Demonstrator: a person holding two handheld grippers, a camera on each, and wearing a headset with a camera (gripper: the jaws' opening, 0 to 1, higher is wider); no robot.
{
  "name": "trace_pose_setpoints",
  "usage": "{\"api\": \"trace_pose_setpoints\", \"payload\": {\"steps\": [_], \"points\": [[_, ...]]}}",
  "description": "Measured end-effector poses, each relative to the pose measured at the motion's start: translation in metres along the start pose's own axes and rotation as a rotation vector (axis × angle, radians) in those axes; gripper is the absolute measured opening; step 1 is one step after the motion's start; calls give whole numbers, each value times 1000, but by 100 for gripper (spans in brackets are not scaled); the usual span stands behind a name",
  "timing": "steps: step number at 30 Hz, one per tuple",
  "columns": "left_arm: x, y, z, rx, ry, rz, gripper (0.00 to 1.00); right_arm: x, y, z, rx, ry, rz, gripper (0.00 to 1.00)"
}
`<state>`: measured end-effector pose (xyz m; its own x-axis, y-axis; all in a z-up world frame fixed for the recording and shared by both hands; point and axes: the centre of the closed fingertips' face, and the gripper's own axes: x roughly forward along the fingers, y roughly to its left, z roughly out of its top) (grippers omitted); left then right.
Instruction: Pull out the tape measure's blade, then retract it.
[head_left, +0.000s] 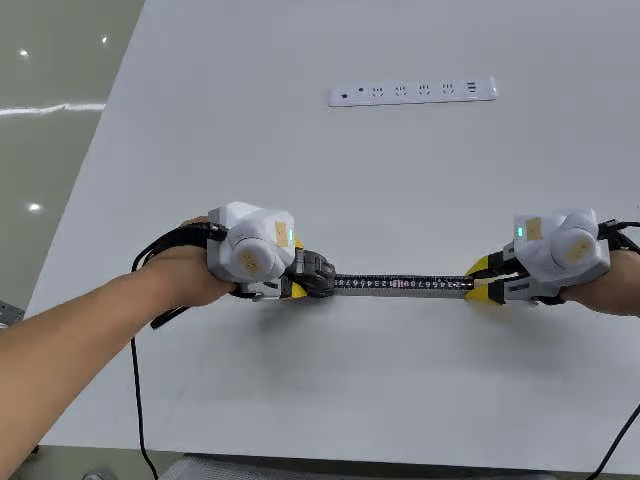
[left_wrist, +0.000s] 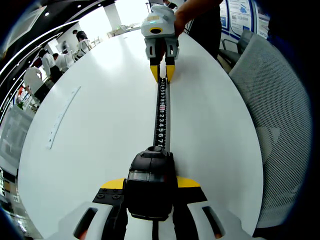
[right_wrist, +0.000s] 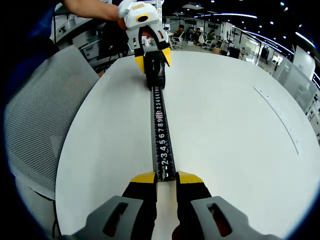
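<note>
Holding the case (head_left: 315, 273) clamped in my left gripper (head_left: 300, 288), I have my right gripper (head_left: 482, 281) pinching the blade (head_left: 400, 284) at its tip. The blade is stretched out along the table's (head_left: 350, 180) near edge. I judge it thin, springy and prone to snapping back, so I'd grip the tip and the hard case's flat sides.

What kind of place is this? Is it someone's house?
Probably a big open office or lab, not a house. A long white table carries a power strip, a mesh office chair stands beside it, and other people are farther back.
</note>
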<state>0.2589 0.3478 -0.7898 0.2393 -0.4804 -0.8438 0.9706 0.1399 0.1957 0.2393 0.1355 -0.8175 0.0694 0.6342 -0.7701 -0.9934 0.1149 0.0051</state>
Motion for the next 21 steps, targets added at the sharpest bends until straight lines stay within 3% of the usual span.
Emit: {"api": "trace_pose_setpoints", "payload": {"steps": [21], "points": [[0, 0, 0, -3, 2, -7, 31, -18, -10, -23, 17, 25, -8, 10]]}}
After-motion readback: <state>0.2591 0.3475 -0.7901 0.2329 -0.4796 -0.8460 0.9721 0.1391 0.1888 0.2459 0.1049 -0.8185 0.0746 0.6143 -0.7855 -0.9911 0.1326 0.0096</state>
